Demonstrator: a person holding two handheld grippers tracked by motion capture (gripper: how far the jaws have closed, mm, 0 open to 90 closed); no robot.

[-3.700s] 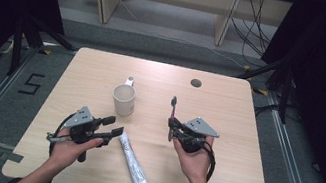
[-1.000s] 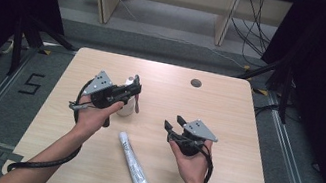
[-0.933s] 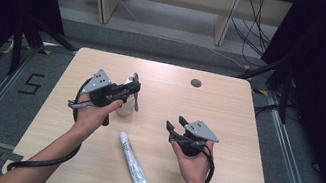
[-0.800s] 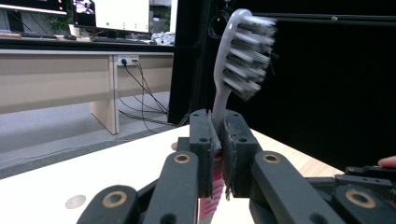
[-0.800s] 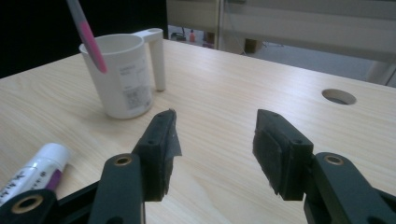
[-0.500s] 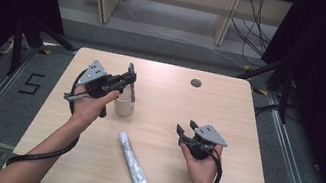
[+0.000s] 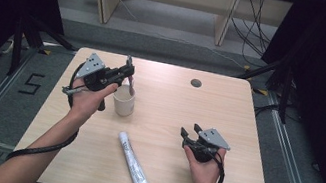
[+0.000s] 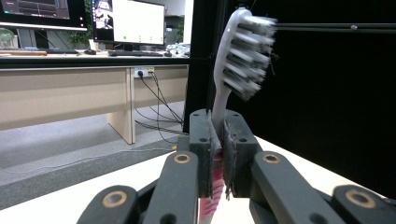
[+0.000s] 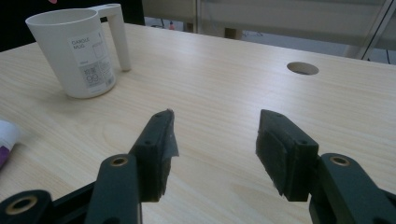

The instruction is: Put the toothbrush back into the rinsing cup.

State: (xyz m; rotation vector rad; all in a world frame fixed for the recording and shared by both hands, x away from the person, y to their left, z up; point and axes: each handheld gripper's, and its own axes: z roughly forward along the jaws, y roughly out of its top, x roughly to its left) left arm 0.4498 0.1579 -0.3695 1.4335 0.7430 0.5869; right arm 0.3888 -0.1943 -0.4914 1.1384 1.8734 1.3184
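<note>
A white mug point(image 7: 124, 101) point(image 9: 80, 51) stands left of the table's middle, its handle toward the far side. My left gripper point(image 7: 126, 72) point(image 8: 217, 140) hovers just above and behind the mug, shut on a toothbrush point(image 7: 129, 79) point(image 8: 236, 60) with a white and pink handle. The bristle head points up, and the pink end hangs over the mug's mouth. A white toothpaste tube point(image 7: 132, 162) point(image 9: 7, 136) lies near the front edge. My right gripper point(image 7: 188, 134) point(image 9: 215, 144) stays low over the table on the right, open, with nothing between its jaws.
A round cable hole point(image 7: 196, 83) point(image 9: 302, 68) sits in the wooden table point(image 7: 170, 98) near its far edge. Black cables trail from both grippers. Shelving and loose cables stand on the floor beyond the table.
My left gripper took the toothbrush from the right one, then carried it away and to the left, over the mug. My right gripper let go, opened and drew back to the right.
</note>
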